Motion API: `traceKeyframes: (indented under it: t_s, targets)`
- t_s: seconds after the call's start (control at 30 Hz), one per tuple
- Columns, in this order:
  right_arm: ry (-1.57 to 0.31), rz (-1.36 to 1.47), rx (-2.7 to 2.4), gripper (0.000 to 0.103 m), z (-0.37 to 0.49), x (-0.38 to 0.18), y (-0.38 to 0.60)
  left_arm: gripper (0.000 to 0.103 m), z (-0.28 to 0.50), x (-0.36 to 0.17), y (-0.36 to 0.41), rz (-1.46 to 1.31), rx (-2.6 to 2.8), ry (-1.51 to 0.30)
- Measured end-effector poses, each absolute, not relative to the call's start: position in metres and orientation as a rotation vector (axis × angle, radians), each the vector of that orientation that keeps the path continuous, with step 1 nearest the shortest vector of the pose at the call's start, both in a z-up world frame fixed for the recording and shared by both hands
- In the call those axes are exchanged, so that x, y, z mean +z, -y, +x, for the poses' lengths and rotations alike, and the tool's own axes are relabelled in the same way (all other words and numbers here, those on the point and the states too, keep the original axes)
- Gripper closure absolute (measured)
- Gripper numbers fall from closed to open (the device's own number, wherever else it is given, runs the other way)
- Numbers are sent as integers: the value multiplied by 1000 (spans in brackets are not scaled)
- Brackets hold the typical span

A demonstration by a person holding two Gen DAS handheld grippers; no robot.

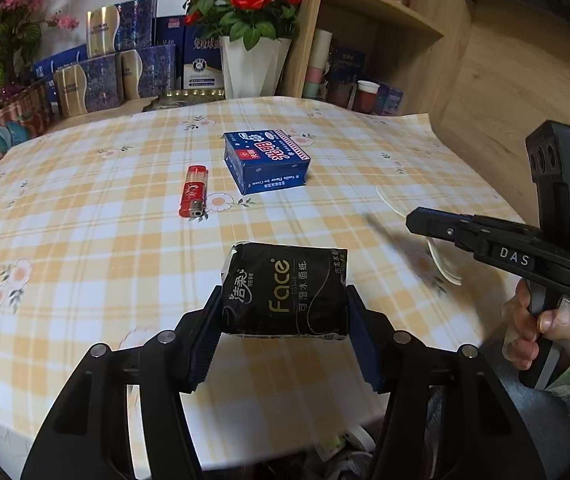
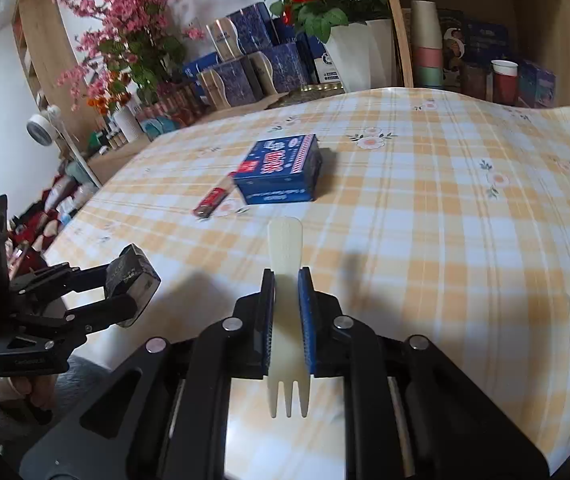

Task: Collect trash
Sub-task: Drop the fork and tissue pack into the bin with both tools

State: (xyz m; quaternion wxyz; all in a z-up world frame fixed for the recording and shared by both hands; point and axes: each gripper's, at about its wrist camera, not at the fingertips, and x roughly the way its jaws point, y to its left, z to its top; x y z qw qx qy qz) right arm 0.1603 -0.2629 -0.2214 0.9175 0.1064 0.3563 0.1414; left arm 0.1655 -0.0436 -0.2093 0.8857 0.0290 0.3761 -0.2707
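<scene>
While left gripper point(image 1: 285, 312) clamps black tissue pack point(image 1: 285, 292) near table edge point(image 1: 285, 456), right gripper point(image 2: 287, 320) pinches plastic fork point(image 2: 285, 320); blue box point(image 1: 267, 160) closed.

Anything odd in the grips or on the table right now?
One thing: the right gripper holds the plastic fork backwards, tines toward the camera and handle sticking out ahead. The left gripper grips the black tissue pack squarely. The blue box and red lighter lie flat on the tablecloth; nothing spilled.
</scene>
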Motion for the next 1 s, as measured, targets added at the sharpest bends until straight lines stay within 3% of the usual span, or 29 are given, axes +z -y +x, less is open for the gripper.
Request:
traceKeyframes:
  t_s: [0.23,0.53,1.0]
  targets:
    - [-700,326,291,87,101,-210,267,46,117,-197,16,17,-550,-769]
    - [-747,258,310,87,46,-219,239,46,53,-192,-11,-18,-552,-747]
    - [-940,206,369,87,9,-286,191,45,19,-203,-6,51,-531,-740]
